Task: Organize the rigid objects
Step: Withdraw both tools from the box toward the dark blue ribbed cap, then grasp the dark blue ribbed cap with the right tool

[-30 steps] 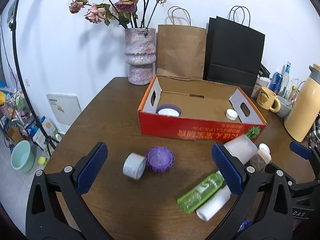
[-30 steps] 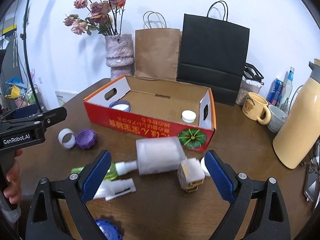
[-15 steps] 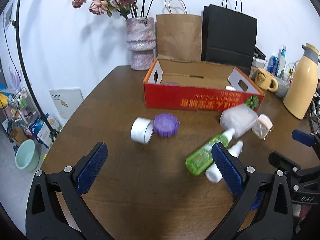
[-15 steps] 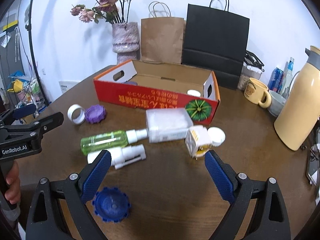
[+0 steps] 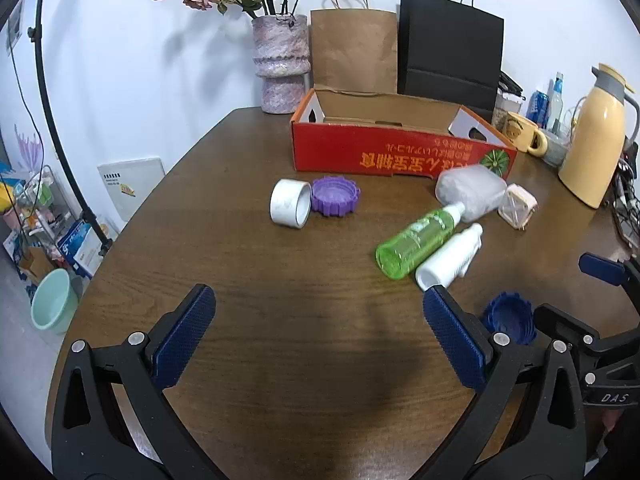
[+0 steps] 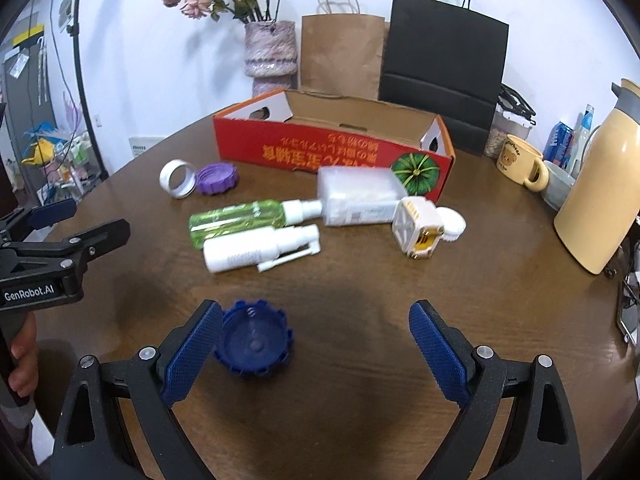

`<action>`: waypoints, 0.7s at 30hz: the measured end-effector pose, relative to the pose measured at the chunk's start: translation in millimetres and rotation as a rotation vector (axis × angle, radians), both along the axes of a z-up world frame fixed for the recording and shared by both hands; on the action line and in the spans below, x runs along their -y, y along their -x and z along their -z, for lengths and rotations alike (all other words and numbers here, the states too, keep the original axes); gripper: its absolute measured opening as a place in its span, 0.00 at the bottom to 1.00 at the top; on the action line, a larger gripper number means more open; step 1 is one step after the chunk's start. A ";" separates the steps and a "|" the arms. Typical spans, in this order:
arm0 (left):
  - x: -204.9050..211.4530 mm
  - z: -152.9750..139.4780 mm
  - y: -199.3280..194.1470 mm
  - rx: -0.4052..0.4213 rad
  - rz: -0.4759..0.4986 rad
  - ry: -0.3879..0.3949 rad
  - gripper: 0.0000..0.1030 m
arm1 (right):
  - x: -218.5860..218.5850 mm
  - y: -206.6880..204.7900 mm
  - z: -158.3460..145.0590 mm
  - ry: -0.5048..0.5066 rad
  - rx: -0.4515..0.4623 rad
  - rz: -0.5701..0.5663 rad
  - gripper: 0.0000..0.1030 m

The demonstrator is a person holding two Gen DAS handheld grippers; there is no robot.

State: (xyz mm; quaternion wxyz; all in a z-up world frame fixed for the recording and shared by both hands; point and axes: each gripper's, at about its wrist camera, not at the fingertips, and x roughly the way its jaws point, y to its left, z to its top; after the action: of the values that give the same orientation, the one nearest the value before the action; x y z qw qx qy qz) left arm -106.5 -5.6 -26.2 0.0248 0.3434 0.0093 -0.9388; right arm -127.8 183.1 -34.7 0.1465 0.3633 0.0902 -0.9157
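While both grippers hung low over the near edge of the desk [image 5: 248, 280], neither held anything. Left gripper [image 5: 320, 340]: jaws wide apart, bare wood betw. them. Right gripper [image 6: 316, 352]: jaws wide apart too; dark blue cap [image 6: 253, 343] lay on the desk betw. them, just beside the left-hand pad, contact w/ pad not resolvable.

Red cardboard box [image 5: 400, 152] sat toward the far edge, open top, printed side facing cams; contents not visible from this angle. In front of box, mid-desk: white tape roll [image 5: 290, 208] on its side, touching or just beside purple cap [image 5: 335, 199]. To the right of those: green spray bottle [image 6: 244, 218] and white spray bottle [image 6: 260, 249] lying side by side, nozzles pointing toward a frosted plastic container [image 6: 358, 196] near the box's front wall. Small white cube-shaped item [image 6: 418, 226] next to container, a round white lid [image 6: 454, 224] just behind it.

Far edge: vase w/ dried flowers [image 5: 280, 64], brown paper bag [image 5: 352, 52], black paper bag [image 5: 450, 56]. Right edge: yellow mug [image 6: 520, 162], cream thermos [image 6: 600, 192].
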 end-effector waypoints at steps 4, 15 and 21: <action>-3.8 1.8 -8.1 0.000 0.021 0.006 1.00 | 5.6 -9.5 3.5 -0.017 0.009 -0.013 0.95; -5.3 5.0 -12.7 0.005 0.051 -0.006 1.00 | 17.0 -14.8 14.5 -0.049 0.045 -0.034 0.95; -3.9 6.2 -11.9 0.010 0.052 -0.011 1.00 | 24.0 -3.7 27.0 -0.059 0.093 -0.051 0.95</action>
State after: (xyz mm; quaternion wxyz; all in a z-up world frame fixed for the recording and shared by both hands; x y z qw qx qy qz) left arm -94.7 -1.7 -32.4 -0.0013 0.3482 0.0053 -0.9374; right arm -124.1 159.1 -61.7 0.1631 0.4073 0.1194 -0.8907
